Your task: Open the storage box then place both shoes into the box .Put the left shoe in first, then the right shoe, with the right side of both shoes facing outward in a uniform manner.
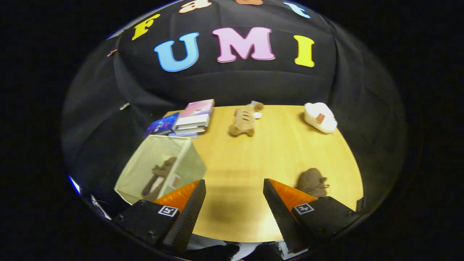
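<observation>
Above the tabletop [235, 163], we see our hand-held gripper [234, 195] wide apart holding nothing, one shoe [159, 177] inside the box [145, 159], other shoe [311, 181] just beside the right finger.

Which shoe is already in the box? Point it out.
The shoe inside the pale box, beside one finger of the open gripper. The other shoe lies on the table by the opposite finger.
</observation>
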Demonstrator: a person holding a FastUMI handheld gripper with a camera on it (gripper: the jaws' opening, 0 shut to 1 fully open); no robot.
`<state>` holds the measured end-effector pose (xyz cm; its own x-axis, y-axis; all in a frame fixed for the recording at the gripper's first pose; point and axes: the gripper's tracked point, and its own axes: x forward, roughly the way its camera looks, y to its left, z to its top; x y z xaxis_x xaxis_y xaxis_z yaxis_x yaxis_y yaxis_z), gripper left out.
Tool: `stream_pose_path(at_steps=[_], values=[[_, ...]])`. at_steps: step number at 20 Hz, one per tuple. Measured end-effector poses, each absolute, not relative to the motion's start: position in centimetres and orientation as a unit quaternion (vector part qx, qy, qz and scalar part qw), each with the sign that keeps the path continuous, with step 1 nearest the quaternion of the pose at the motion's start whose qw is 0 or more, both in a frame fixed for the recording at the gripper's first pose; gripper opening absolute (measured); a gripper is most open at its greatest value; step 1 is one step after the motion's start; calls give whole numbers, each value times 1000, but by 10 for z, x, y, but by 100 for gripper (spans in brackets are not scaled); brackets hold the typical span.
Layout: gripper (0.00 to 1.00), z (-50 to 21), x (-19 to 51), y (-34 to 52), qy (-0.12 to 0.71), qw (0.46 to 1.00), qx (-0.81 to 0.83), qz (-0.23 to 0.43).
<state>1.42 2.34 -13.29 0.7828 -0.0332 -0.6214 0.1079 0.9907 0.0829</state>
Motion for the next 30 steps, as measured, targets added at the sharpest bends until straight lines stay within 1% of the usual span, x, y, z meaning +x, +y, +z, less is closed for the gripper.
stream_pose_path(at_steps=[4,8,10,13,15,18,20,21,23,24,25,26,27,29,30], values=[[99,-177,-22,-64,369,925,25,-91],[99,-222,-45,-135,407,907,9,-107],[97,-248,-45,-160,427,898,15,-105],[97,-283,-32,-185,444,890,22,-97],[99,-300,-20,-184,453,886,42,-85],[99,-314,-1,-183,452,885,64,-91],[88,-316,6,-180,445,887,77,-101],[70,-318,8,-176,444,886,83,-102],[46,-320,9,-172,442,886,88,-108],[43,-321,11,-174,442,886,86,-112],[40,-321,10,-183,442,883,80,-135],[24,-324,12,-184,444,879,88,-148],[10,-324,11,-185,447,876,90,-155],[6,-319,6,-179,452,872,94,-164],[6,-314,4,-175,450,871,100,-170]])
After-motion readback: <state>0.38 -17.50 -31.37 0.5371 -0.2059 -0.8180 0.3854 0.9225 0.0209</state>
